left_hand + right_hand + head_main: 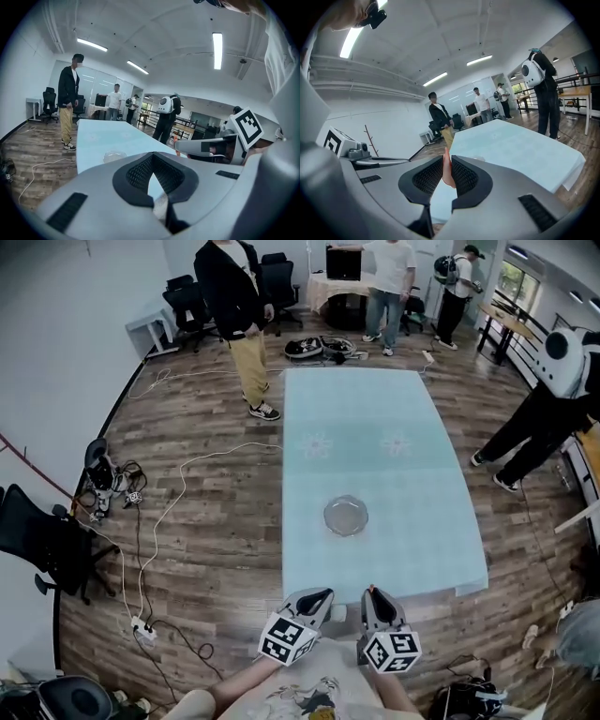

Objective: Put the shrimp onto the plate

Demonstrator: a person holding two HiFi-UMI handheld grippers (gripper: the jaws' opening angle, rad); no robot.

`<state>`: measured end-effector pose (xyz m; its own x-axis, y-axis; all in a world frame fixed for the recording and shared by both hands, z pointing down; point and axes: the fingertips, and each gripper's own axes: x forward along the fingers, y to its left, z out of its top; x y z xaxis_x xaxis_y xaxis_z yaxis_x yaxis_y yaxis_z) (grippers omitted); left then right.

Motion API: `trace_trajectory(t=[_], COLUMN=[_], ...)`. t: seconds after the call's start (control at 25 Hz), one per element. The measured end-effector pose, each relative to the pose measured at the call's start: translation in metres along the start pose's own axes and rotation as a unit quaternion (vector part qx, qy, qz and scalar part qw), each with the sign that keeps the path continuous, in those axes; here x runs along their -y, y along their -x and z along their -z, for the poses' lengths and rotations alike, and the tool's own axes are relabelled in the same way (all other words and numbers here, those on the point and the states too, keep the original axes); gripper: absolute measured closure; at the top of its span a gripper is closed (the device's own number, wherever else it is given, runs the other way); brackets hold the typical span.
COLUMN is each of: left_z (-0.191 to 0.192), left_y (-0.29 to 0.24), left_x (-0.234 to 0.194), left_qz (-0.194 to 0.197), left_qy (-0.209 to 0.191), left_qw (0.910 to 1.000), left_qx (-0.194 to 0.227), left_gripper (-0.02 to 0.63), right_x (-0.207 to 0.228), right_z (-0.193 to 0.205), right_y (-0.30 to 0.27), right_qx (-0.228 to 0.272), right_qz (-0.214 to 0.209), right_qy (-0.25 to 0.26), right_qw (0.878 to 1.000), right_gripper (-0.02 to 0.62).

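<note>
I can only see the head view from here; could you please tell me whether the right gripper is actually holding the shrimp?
Observer: Yes. In the right gripper view, the right gripper has its jaws closed on the pinkish shrimp, which stands upright between the pads.
Operator: Thank you. Is anything in the left gripper?
Observer: No. The left gripper view shows the left gripper with its jaws together at the tips and nothing between them.
Operator: Does that view show the plate?
Observer: Yes. The clear plate lies on the light blue table, ahead of those jaws and a little to their left.
</note>
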<state>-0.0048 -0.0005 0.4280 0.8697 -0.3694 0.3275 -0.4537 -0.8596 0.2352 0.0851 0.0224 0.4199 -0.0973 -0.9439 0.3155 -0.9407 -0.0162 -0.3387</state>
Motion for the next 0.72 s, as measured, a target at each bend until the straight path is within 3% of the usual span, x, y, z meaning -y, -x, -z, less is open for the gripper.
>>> trace_trajectory(t=[0.24, 0.56, 0.72], left_z=[-0.034, -0.041, -0.045], left_y=[-0.049, -0.111, -0.122], left_x=[-0.036, -0.070, -0.081], left_qz=[-0.045, -0.076, -0.101], left_qy=[0.002, 0.014, -0.002], left_qw=[0.9990, 0.9970, 0.9948], left_qx=[0.004, -0.010, -0.012], left_gripper=[0.598, 0.598, 0.598], right_x=[0.028, 0.065, 0.073], right_z=[-0.033, -0.053, -0.056], right_y=[-0.064, -0.120, -0.141], right_qx=[-0.011, -0.022, -0.024], right_qz=[-0.046, -0.085, -0.108], right_qy=[0.010, 0.023, 0.031], right_qw=[0.999, 0.996, 0.993], right_gripper=[0.522, 0.522, 0.522])
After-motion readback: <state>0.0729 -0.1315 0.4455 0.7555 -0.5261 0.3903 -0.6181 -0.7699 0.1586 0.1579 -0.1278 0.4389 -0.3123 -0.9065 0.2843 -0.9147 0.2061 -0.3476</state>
